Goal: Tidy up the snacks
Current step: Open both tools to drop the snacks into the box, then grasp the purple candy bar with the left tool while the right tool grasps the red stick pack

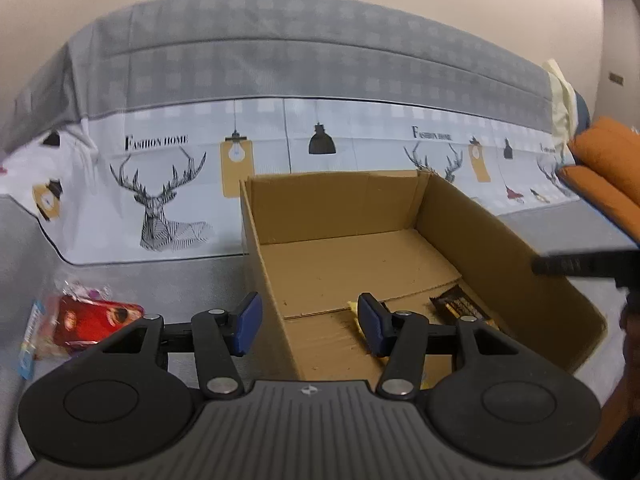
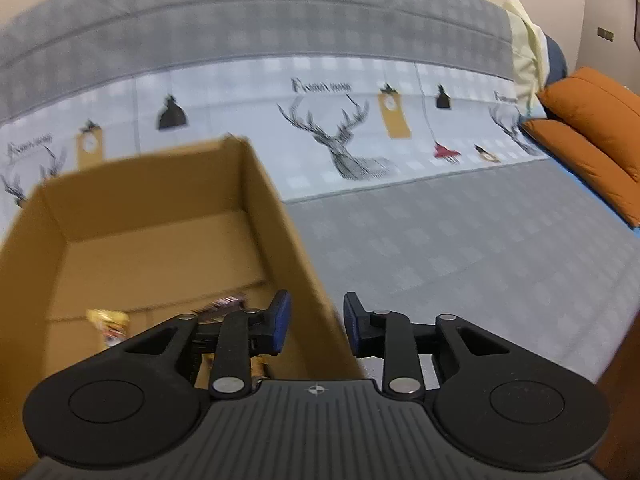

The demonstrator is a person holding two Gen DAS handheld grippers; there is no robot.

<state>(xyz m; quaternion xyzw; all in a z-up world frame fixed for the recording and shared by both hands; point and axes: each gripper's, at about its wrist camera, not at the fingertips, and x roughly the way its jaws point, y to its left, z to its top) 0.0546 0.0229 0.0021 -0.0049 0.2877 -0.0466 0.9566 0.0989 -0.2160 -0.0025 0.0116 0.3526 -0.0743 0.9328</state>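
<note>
With both the left hand-held gripper (image 1: 310, 326) and right hand-held gripper (image 2: 314, 322) released and empty over the cardboard box (image 1: 472, 216), the next move is probably reaching left for the red snack packet (image 1: 94, 322) on the bed.

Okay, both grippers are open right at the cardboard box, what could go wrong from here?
1. The left gripper straddles the cardboard box wall, one finger on each side; moving sideways could drag or tip the box.
2. The right gripper straddles the opposite wall, so the same risk applies there.
3. The red snack packet and the clear wrappers beside it lie bunched together outside the box; a grab might catch two at once or slip off.
</note>
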